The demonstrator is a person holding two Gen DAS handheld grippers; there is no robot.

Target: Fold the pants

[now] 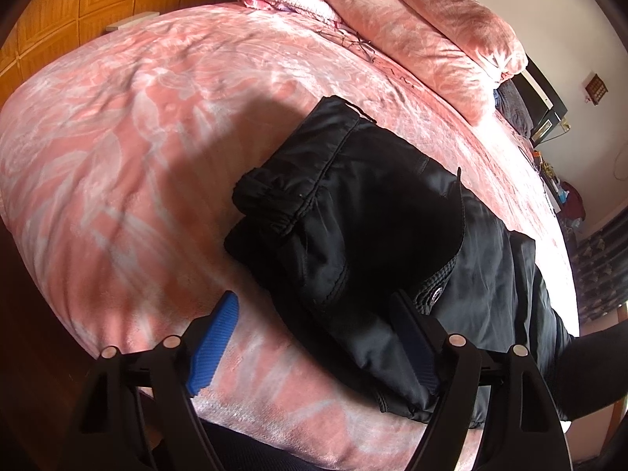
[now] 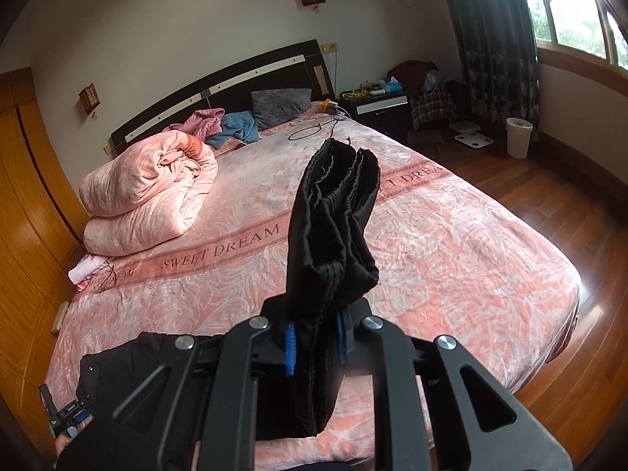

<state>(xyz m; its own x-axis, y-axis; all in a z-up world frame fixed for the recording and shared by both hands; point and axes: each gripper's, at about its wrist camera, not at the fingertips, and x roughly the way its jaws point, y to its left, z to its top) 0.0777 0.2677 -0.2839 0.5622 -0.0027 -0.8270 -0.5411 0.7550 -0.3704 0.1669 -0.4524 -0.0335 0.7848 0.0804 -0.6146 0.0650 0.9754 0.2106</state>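
Note:
The black pants (image 1: 353, 212) lie partly folded on the pink bed cover (image 1: 137, 137) near its front edge. My left gripper (image 1: 314, 298) is open just above them; its left blue pad (image 1: 214, 345) hangs over the cover and its right pad (image 1: 416, 345) over the pants' edge. In the right wrist view my right gripper (image 2: 315, 345) is shut on a bunched end of the pants (image 2: 333, 216), which stands up ahead of the fingers, lifted off the bed. The rest of the pants (image 2: 129, 384) lies at the lower left.
A rolled pink quilt (image 2: 149, 196) sits at the bed's far left, with pillows and clothes at the headboard (image 2: 219, 90). A black cable (image 2: 314, 129) lies on the cover. A wooden wardrobe (image 2: 23, 196) stands left; wooden floor (image 2: 549, 204) and a white bin (image 2: 518, 137) are to the right.

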